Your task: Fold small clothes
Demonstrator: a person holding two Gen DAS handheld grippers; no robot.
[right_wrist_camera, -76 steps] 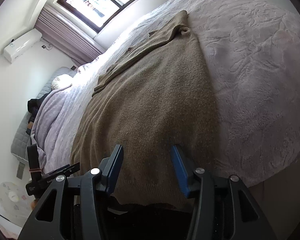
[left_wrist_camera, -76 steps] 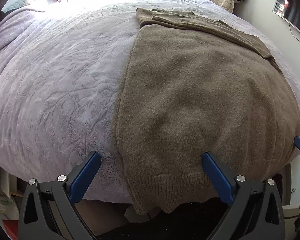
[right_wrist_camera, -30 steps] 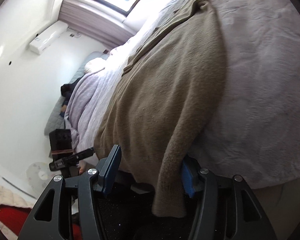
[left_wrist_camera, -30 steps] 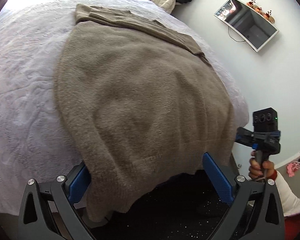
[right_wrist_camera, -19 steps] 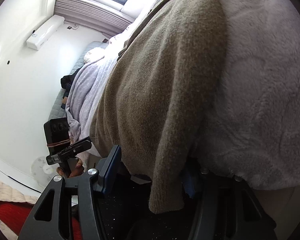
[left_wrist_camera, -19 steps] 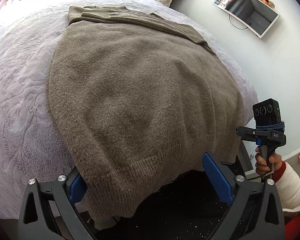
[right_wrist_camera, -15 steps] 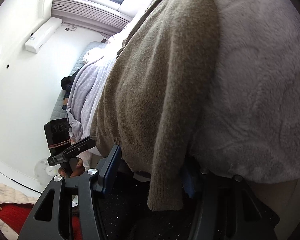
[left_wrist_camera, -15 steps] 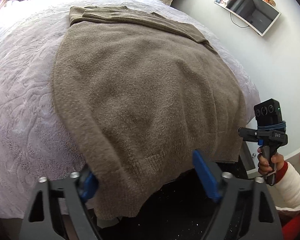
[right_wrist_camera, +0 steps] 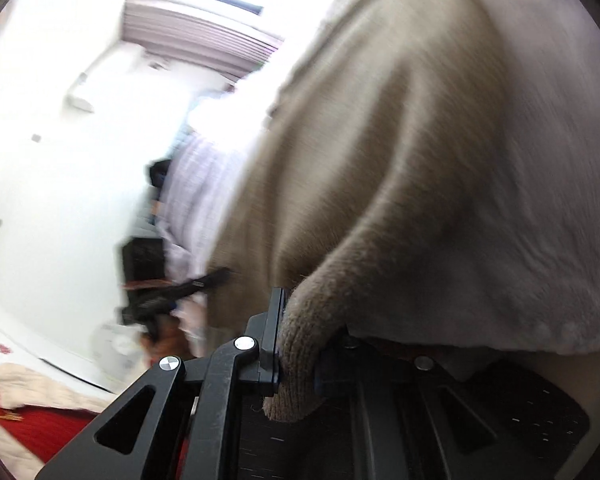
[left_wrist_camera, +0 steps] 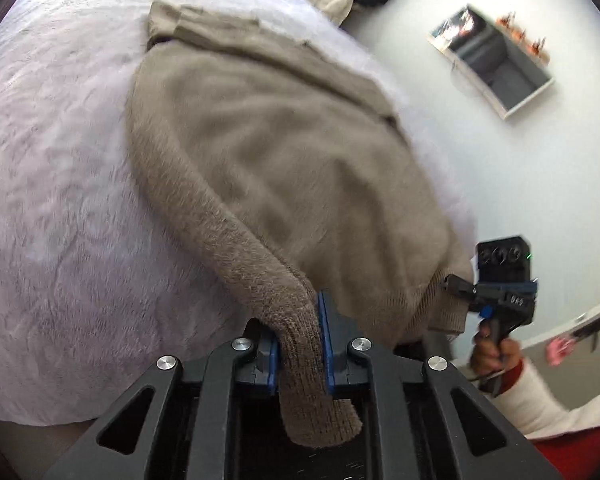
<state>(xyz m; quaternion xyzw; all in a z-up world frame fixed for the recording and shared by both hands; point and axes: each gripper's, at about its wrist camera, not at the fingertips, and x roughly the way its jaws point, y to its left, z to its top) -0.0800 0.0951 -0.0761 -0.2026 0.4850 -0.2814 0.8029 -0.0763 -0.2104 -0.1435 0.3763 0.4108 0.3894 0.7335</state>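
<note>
Now both tongs have just closed on the brown sweater (left_wrist_camera: 284, 168): left tongs (left_wrist_camera: 300, 344) pinch one hem corner, right tongs (right_wrist_camera: 298, 354) the other; ahead, its body lies on the bed (left_wrist_camera: 60, 208).

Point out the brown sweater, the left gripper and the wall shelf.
brown sweater (left_wrist_camera: 268, 168): left wrist view, middle of body.
left gripper (left_wrist_camera: 300, 344): left wrist view, between fingertips, clamping hem.
wall shelf (left_wrist_camera: 496, 64): left wrist view, its inside.

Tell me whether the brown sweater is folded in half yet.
Not yet: the sweater lies spread on the bed, only its hem corners pinched by the left gripper and right gripper.
</note>
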